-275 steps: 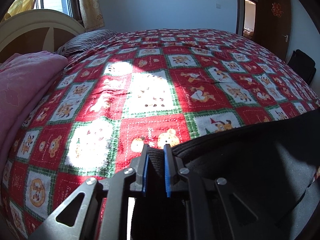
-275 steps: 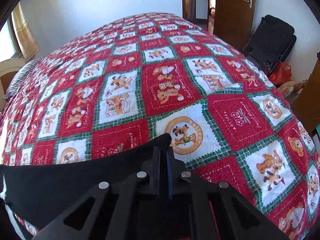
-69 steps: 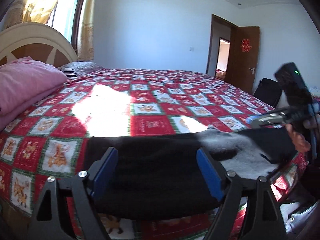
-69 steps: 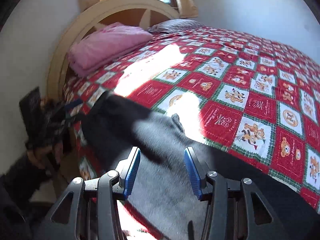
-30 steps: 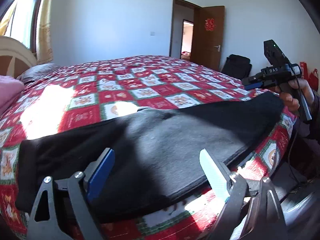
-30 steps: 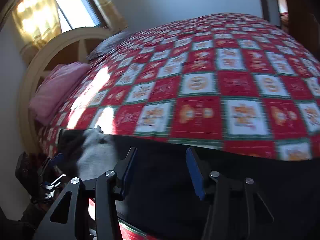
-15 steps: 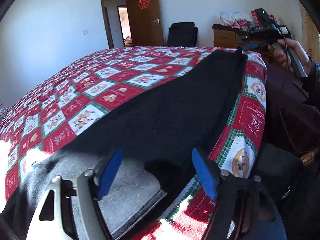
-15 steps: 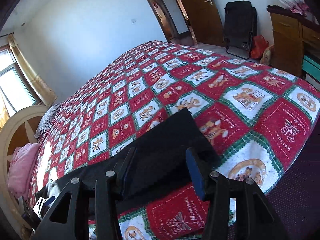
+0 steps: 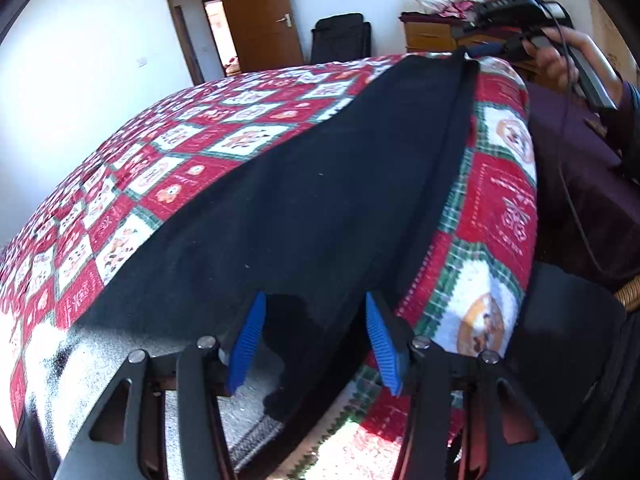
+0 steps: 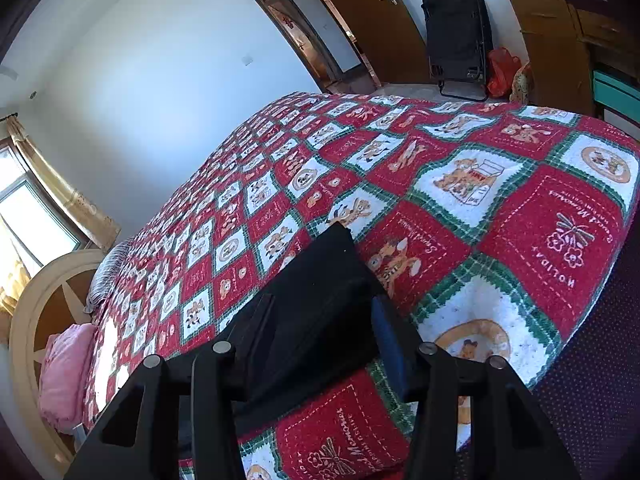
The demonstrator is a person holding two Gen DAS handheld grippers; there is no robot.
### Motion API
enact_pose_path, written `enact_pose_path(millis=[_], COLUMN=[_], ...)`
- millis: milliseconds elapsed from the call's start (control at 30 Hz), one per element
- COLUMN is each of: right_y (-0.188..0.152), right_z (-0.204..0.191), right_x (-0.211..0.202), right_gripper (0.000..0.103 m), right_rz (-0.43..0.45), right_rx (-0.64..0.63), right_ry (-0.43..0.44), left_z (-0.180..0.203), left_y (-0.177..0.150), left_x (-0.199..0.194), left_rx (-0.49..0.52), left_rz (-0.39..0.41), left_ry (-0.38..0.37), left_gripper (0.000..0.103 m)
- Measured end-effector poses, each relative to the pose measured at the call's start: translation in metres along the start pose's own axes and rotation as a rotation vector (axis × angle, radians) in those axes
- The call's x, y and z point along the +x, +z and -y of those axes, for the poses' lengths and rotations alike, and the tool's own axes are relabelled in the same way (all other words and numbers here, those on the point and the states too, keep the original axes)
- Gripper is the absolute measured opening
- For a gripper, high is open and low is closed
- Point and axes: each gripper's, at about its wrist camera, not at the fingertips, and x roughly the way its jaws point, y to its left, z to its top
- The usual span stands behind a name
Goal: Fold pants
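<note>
The black pants (image 9: pixel 320 200) lie stretched flat along the near edge of the bed. My left gripper (image 9: pixel 312 340) is open, its blue pads on either side of the pants' near edge at one end. My right gripper (image 10: pixel 324 340) is open over the far end of the pants (image 10: pixel 320 280), the cloth lying between its fingers. In the left wrist view the right gripper (image 9: pixel 492 46) shows at the top right, held in a hand at the pants' far end.
A red, white and green patchwork quilt (image 10: pixel 440 200) covers the bed. A pink pillow (image 10: pixel 64 372) and a headboard (image 10: pixel 36 280) are at the head. A black bag (image 10: pixel 456 28), a wooden cabinet (image 10: pixel 560 40) and a door (image 9: pixel 260 20) stand past the foot.
Both grippers, earlier shut on the pants, have let go and stand open. In the last second both dropped closer to the ends of the pants; the left swung to look along their length.
</note>
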Motion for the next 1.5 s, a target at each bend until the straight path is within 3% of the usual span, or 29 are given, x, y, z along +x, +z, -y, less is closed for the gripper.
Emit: enact_pose_path(millis=[67,133,167,267,400,500,700,900,1133,1200,1233,1333,1400,1500], right_y=[-0.002,-0.002,-0.002,0.0,0.002,-0.002,-0.014,-0.015,-0.017,-0.015,-0.013,-0.001,0.012,0.034], right_z=[-0.005,-0.008,-0.009,-0.016,-0.028,-0.025,0.009,0.003,0.013,0.015,0.015,0.016,0.017,0.008], right_x=[0.006,0.013,0.016,0.014,-0.011,-0.023,-0.001,-0.005,0.0,-0.004,-0.008,-0.03,-0.038,-0.024], right_gripper=[0.025,0.014,0.009,0.005,0.005,0.005,0.005,0.005,0.005,0.008,0.017,0.064,0.065,0.065], right_rz=[-0.011,-0.014,-0.014,0.001,0.053,0.053,-0.019,0.0,-0.028,-0.018,-0.007,0.092,0.122,0.089], right_rx=[-0.023,-0.047,-0.051,-0.073,-0.117,-0.133,-0.084,-0.117,-0.101,-0.073,-0.065,-0.062,-0.042,-0.063], right_ry=[-0.012,-0.029,-0.032,-0.026,0.022,0.022,-0.042,-0.033,-0.04,-0.022,-0.03,-0.066,-0.039,-0.036], left_z=[-0.004,-0.007,-0.009,-0.01,-0.011,-0.007,-0.006,-0.01,-0.002,-0.005,-0.005,-0.008,-0.011,-0.016], left_y=[0.002,0.002,0.002,0.002,0.003,0.0,-0.009,-0.009,-0.016,-0.016,-0.017,-0.019,-0.019,-0.015], left_x=[0.001,-0.001,-0.002,-0.009,-0.02,-0.018,-0.007,-0.015,-0.009,-0.01,-0.012,-0.023,-0.029,-0.032], left_rx=[-0.019,-0.04,-0.047,-0.051,-0.056,-0.029,-0.065,-0.111,-0.067,-0.087,-0.092,-0.096,-0.101,-0.115], left_rz=[-0.001,0.004,0.012,0.039,0.078,0.062,0.033,0.073,0.051,0.056,0.059,0.094,0.118,0.148], left_ry=[-0.001,-0.012,-0.02,-0.029,-0.044,-0.056,-0.113,-0.179,-0.17,-0.18,-0.184,-0.195,-0.194,-0.147], left_gripper=[0.039,0.026,0.014,0.007,0.006,0.006,0.006,0.006,0.006,0.006,0.006,0.012,0.029,0.056])
